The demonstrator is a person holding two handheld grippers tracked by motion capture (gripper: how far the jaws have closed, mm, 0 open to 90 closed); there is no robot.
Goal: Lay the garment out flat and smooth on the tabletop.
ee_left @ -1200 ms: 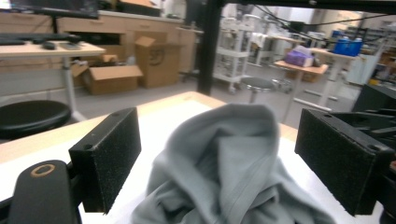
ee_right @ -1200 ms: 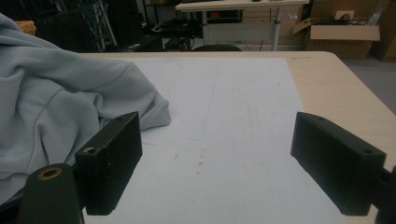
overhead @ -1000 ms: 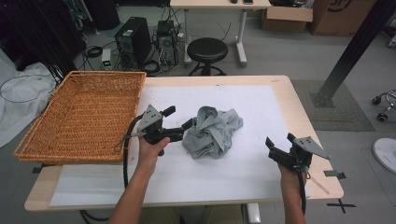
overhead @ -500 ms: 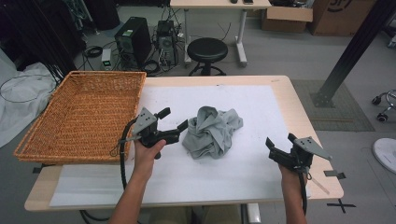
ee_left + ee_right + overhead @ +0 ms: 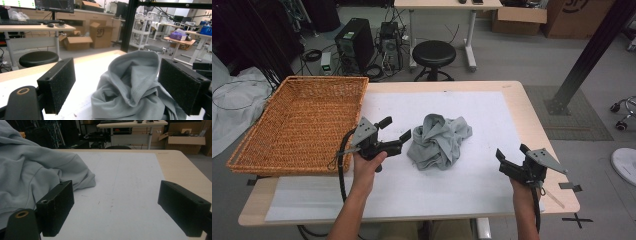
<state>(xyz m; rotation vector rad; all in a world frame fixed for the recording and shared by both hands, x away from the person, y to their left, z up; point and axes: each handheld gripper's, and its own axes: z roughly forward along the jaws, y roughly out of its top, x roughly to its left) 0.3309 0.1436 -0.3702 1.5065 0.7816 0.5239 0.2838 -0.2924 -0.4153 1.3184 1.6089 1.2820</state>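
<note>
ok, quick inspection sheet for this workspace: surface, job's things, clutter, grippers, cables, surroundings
surface: wooden table covered by a white sheet, flat, a few faint marks.
job's things: grey garment crumpled in a heap mid-sheet; wicker basket at the table's left, nothing seen inside.
clutter: nothing seen on the sheet beyond the garment.
grippers: left gripper open, jaws beside the garment's left edge, not closed on it; right gripper open, apart from the garment, near the table's right front.
cables: black cable loops from the left gripper beside the basket.
surroundings: black stool, computer towers, cardboard box, second desk behind.
</note>
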